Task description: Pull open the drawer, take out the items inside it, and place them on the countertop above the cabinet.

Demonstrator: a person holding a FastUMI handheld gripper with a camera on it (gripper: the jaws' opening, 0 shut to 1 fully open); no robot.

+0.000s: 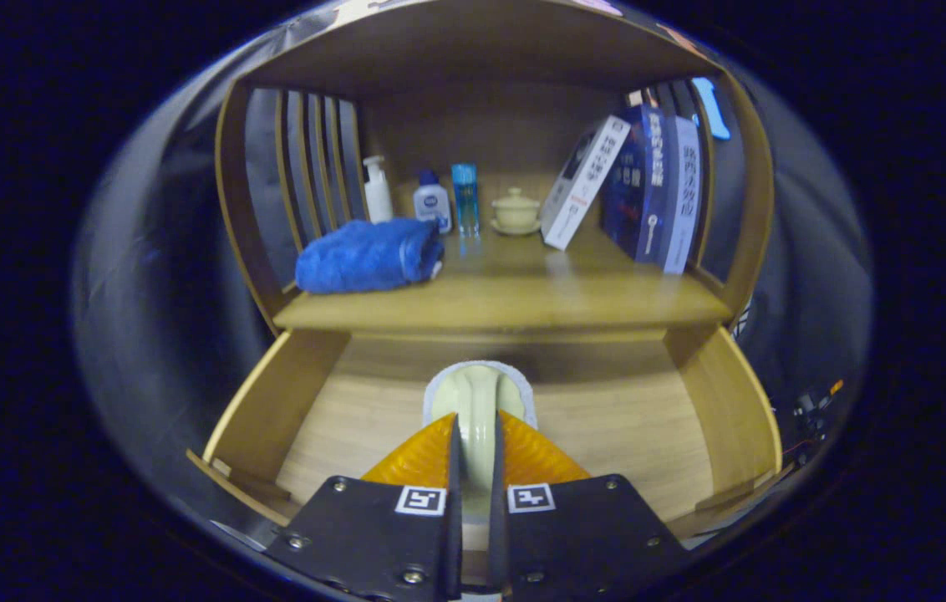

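1. Gripper view, foreground. My hand-held gripper [474, 456] is closed to a narrow slot, and both fingers press on the stem of a pale, cream-coloured utensil [479, 401]. By its shape I take it for a brush or scoop with a whitish rim, but I cannot tell which. Its rounded head projects just ahead of my fingertips.

2. Gripper view, lower level. The drawer [272, 410] stands pulled well out from the cabinet, so I judge the first step, opening it, as done. Its wooden floor is visible on both sides of my fingers, and no other item lies on the part I can see. The strip of floor directly under my fingers is hidden.

3. Gripper view, position of the held thing. The utensil is above the drawer floor, with its head toward the back of the drawer and below the front edge of the worktop [506, 309]. Whether it is lifted free or touching the floor I cannot tell.

4. Gripper view, upper level. On the worktop a folded blue towel [368, 255] lies at the left. Beyond it stand a white pump bottle [377, 191], a small white bottle [431, 201] and a slim blue bottle [465, 196]. A lidded cup on a saucer [516, 211] sits near the middle. A row of books [648, 188] leans at the right.

5. Progress, as a judgement. The drawer is open and the item is gripped. What remains is raising it clear of the drawer and setting it on the free central part of the worktop.
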